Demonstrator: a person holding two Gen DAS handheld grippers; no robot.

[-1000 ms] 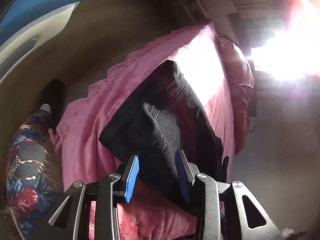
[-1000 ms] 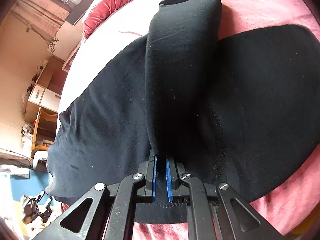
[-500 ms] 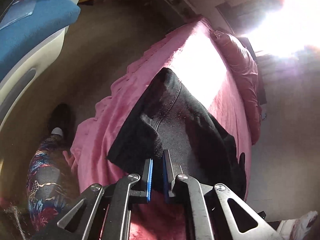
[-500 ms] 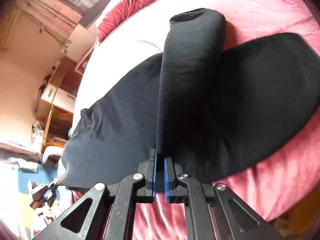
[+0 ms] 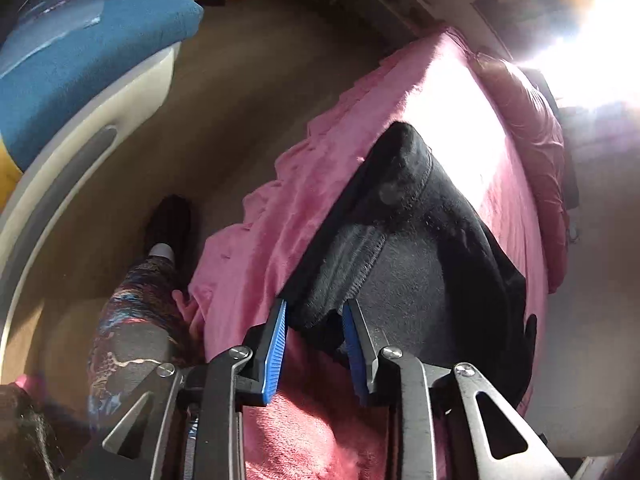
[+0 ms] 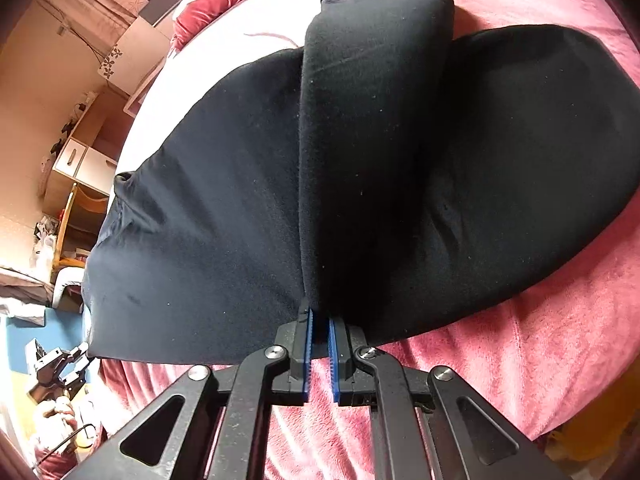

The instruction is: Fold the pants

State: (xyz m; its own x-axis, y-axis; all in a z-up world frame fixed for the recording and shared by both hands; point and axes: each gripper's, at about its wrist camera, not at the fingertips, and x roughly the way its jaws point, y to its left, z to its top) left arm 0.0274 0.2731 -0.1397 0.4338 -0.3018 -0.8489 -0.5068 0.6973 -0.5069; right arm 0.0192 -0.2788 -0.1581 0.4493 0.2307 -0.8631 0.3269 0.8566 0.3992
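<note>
Black pants [image 6: 224,216] lie spread on a pink bed cover [image 6: 540,360]. My right gripper [image 6: 319,322] is shut on a fold of the pants and holds up a ridge of cloth [image 6: 368,120] that runs away from me. In the left wrist view the pants [image 5: 424,264] lie along the bed's near edge, waistband end toward me. My left gripper [image 5: 314,312] is open, its blue pads either side of the pants' near corner, not gripping it. The left gripper also shows small in the right wrist view [image 6: 60,364].
The bed cover [image 5: 280,216] hangs over the bed's side to a brown floor [image 5: 224,92]. The person's patterned leg [image 5: 128,320] stands left of the bed. A blue-topped piece of furniture [image 5: 80,52] is at far left. A red pillow [image 5: 532,120] lies at the bed's far end.
My left gripper was open a second ago, shut on the pants' edge half a second ago, and has now opened and let go. My right gripper stays shut on the fold.
</note>
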